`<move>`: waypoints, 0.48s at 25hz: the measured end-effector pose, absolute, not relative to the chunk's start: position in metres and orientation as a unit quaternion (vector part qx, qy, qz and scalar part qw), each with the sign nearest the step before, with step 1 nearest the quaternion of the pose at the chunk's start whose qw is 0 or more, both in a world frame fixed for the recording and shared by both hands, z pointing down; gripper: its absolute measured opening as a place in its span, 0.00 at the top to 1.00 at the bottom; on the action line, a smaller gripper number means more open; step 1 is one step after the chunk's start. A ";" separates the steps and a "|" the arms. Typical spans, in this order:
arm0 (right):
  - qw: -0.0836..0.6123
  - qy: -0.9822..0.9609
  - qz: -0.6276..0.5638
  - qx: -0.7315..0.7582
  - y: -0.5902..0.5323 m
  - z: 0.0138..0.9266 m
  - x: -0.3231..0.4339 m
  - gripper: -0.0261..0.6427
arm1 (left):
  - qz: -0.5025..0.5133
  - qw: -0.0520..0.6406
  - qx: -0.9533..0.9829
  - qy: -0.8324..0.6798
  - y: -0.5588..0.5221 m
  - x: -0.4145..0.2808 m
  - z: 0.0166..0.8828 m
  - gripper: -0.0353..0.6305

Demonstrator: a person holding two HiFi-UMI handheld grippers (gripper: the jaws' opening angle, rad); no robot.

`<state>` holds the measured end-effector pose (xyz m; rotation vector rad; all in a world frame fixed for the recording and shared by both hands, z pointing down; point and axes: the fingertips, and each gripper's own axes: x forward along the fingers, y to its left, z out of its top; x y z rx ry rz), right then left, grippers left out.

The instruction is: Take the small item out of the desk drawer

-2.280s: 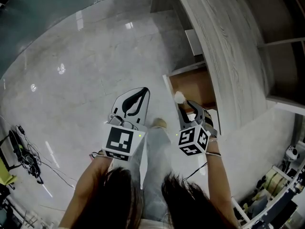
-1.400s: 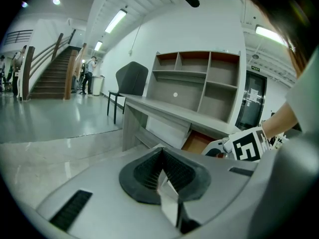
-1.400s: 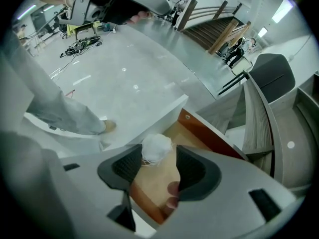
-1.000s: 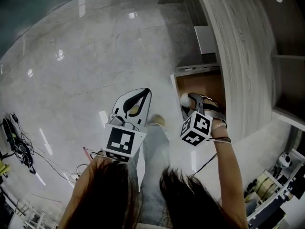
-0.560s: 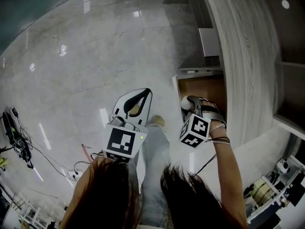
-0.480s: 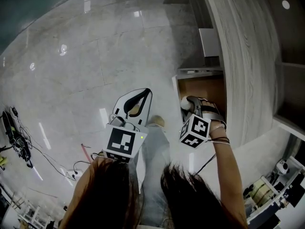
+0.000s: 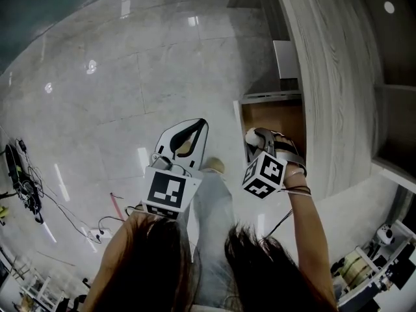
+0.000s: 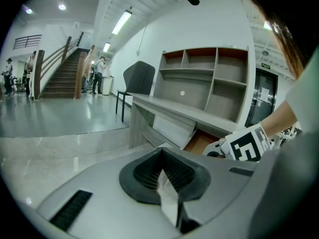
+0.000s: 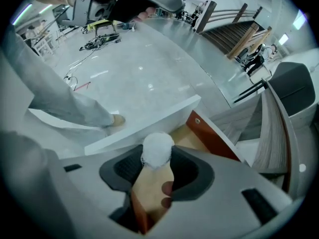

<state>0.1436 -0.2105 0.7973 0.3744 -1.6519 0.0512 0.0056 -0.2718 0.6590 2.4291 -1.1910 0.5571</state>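
Note:
A small white fluffy ball (image 9: 158, 150) sits between the tips of my right gripper (image 9: 158, 157), just inside the open desk drawer (image 9: 215, 139) behind its white front panel. The jaws are closing and the ball fills the gap, touching both pads. From the head view the ball (image 7: 250, 135) lies at the drawer's (image 7: 276, 117) near left corner, with my right gripper (image 7: 253, 137) over it. My left gripper (image 7: 197, 123) hangs over the floor left of the drawer, tips together and holding nothing; in its own view my left gripper (image 8: 160, 151) points at the desk (image 8: 174, 108).
The grey wood desk top (image 7: 325, 77) runs along the right, above the drawer. A shelf unit (image 8: 209, 81) stands on the desk and a dark chair (image 8: 137, 81) beyond it. My leg and shoe (image 7: 218, 166) stand between the grippers. Cables (image 7: 23, 187) lie at far left.
The head view has drifted a little. My right gripper stays at the drawer's front corner with the ball at its tips. The left gripper has not moved.

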 end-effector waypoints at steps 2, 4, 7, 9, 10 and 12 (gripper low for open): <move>0.658 -0.732 0.025 0.177 -0.212 0.793 0.143 0.70 | 0.191 0.192 0.862 -0.428 -0.269 0.007 0.656 0.93; 0.651 -0.734 0.029 0.188 -0.214 0.788 0.143 0.70 | 0.181 0.198 0.861 -0.433 -0.266 0.010 0.653 0.93; 0.645 -0.737 0.033 0.198 -0.214 0.782 0.143 0.70 | 0.180 0.193 0.860 -0.437 -0.262 0.012 0.649 0.93; 0.640 -0.740 0.037 0.204 -0.214 0.778 0.143 0.70 | 0.181 0.190 0.859 -0.440 -0.260 0.013 0.646 0.93; 0.638 -0.741 0.038 0.207 -0.214 0.776 0.143 0.70 | 0.181 0.188 0.859 -0.441 -0.259 0.014 0.645 0.92; 0.632 -0.744 0.040 0.214 -0.214 0.771 0.142 0.70 | 0.182 0.185 0.858 -0.444 -0.256 0.015 0.641 0.93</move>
